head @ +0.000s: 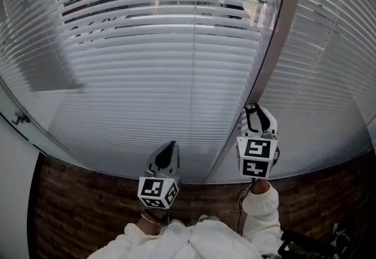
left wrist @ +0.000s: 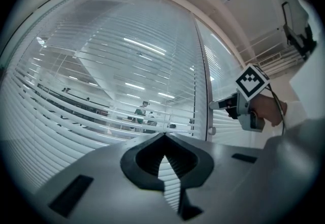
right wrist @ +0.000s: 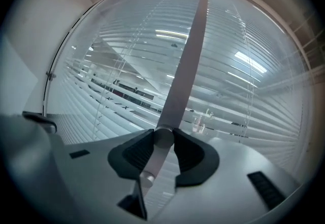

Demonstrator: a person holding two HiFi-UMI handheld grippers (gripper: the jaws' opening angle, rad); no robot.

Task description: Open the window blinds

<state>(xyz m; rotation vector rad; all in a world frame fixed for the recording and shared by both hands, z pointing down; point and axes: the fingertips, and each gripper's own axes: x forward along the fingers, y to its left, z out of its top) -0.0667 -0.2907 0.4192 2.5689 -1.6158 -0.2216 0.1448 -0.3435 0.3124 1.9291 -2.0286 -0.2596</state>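
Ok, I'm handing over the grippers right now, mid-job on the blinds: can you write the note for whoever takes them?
Right gripper: shut on the round knob on the frame post between the two panes.
Left gripper: shut, empty, pointing at the left pane's blinds.
Done: knob gripped; the upper slats are tilted enough to show the room beyond.
Left: the lower slats look closed from here, so the knob probably needs turning further. A second knob sits just below.
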